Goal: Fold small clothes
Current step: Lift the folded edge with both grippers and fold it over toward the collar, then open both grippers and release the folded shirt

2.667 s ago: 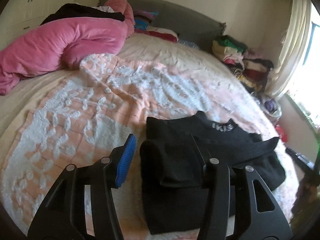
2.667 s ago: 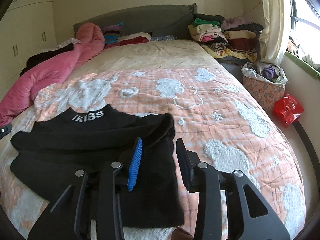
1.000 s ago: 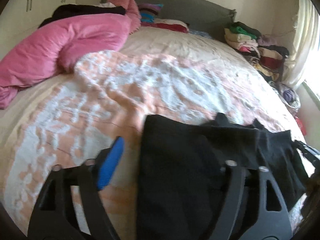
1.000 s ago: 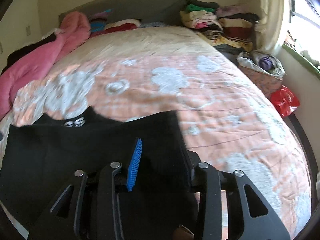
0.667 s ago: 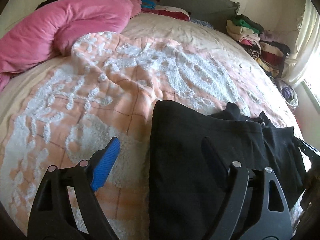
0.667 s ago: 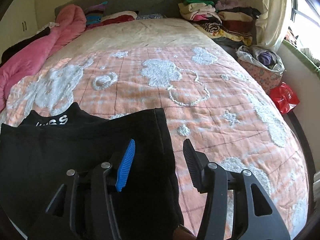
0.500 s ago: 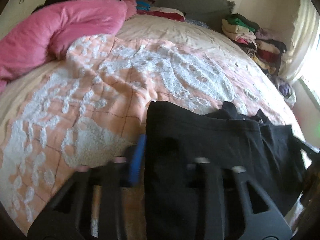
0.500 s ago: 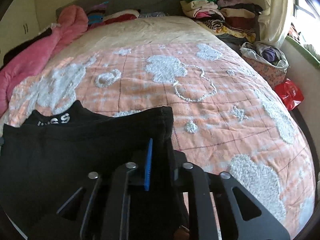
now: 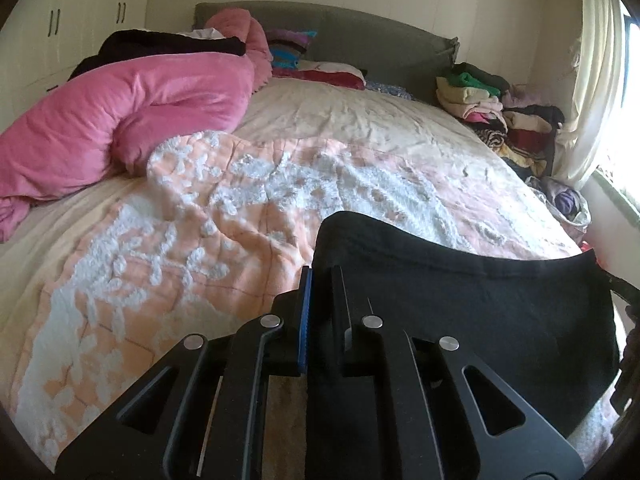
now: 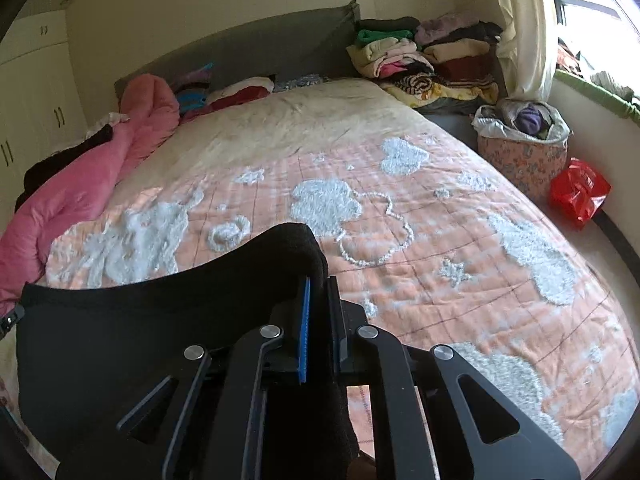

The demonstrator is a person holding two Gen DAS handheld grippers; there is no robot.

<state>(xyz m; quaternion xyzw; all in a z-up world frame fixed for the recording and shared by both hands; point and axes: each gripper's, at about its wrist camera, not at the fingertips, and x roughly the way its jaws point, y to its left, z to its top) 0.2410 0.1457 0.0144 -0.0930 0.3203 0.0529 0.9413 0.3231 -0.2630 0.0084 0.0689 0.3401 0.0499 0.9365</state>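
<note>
While the big bed [image 9: 360, 128] lies wide and soft under its peach and white blanket [image 10: 460, 248], the black top [image 9: 480, 304] is no longer lying flat at the near edge of the bed. A moment ago it was spread out there, and both tools were open above it. Now its near edge is lifted off the blanket and hangs like a dark curtain between the two tools. I think this means the fold has begun: the near part can now be carried over toward the far part. The fold is not done yet.

At the far left side of the bed lies a pink duvet [image 9: 120, 120]. At the far right corner sits a pile of clothes [image 10: 420, 60]. Both are well apart from the black top.

Next come the tools. Each one points forward and slants down toward the bed. The left gripper [image 9: 320, 300] has snapped shut, and its blue pad and black pad are pressed together on the left corner of the black top. The right gripper [image 10: 318, 308] is also pressed together, pinching the right corner, and the cloth bunches up just above its tips. Both tools have come up a little, so the cloth sags between them.
</note>
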